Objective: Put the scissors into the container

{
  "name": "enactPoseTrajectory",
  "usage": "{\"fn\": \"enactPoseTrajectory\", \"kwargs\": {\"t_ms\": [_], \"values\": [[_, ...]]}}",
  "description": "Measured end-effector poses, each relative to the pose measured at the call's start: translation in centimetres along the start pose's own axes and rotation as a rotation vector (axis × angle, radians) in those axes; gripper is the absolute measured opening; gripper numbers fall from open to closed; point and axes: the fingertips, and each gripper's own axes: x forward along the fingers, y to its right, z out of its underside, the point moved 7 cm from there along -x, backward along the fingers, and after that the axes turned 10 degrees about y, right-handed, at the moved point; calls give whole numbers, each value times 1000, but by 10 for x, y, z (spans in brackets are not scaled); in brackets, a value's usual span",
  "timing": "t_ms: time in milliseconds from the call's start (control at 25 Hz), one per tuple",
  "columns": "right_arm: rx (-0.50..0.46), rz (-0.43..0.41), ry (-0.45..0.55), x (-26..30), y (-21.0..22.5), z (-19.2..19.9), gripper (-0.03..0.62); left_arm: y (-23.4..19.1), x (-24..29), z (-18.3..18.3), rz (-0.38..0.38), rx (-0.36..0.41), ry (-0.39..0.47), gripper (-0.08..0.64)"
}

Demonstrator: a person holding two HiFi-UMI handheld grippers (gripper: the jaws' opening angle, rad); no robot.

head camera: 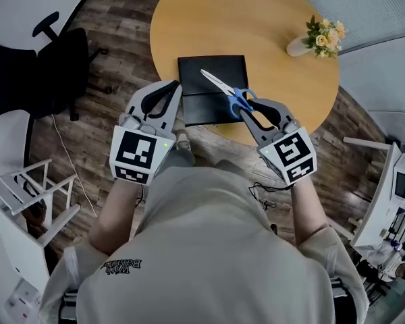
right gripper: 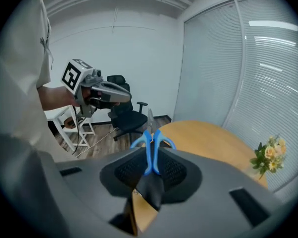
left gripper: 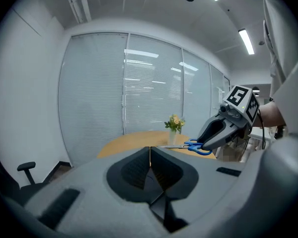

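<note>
as seen from the head view: right hand-held gripper [head camera: 251, 108] pinching the blue handles of the scissors [head camera: 224, 88], with the blades pointing away and to the left over the black container [head camera: 202, 69]. cannot tell whether the blades touch the container or hang clear of it. container lying flat on the round wooden bench [head camera: 256, 19], near the edge closest to the person.

checked in right gripper view: jaws of right hand-held gripper [right gripper: 150, 155] pressed against the handle loops of the scissors [right gripper: 151, 142], with the metal blades sticking out past the jaw tips.

checked in left gripper view: jaws of left hand-held gripper [left gripper: 150, 165] pressed together with nothing between them. noted same hand-held gripper [head camera: 174, 90] at the bench edge, just beside the container's left side and apart from the scissors. also visible from there: right hand-held gripper [left gripper: 201, 144] with scissors [left gripper: 196, 147] held roughly level over the bench.

vase of flowers [head camera: 317, 38] on the far right of the bench, well apart from the container. black office chair [head camera: 61, 66] on the wood floor to the left.
</note>
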Motion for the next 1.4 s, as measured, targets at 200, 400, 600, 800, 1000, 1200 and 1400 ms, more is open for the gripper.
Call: {"fn": "enactPoseTrajectory", "kwargs": {"t_ms": [200, 400, 600, 800, 1000, 1200, 1400], "values": [[-17, -79, -85, 27, 1, 23, 86, -14, 11, 24, 13, -24, -45, 23], [-33, -166, -174, 51, -1, 54, 86, -20, 19, 54, 10, -64, -112, 23], [-41, -235, -254, 68, 0, 85, 86, -15, 27, 72, 22, -113, -173, 23], [-92, -306, -312, 81, 6, 107, 86, -7, 36, 86, -2, -133, -218, 23], [-136, -391, -340, 100, 10, 127, 86, -2, 39, 105, -57, -161, -269, 23], [-160, -450, -371, 118, 11, 145, 86, 3, 42, 133, -86, -310, -296, 23], [-180, -490, -386, 131, 7, 157, 86, -5, 42, 157, -171, -402, -314, 23]]}}
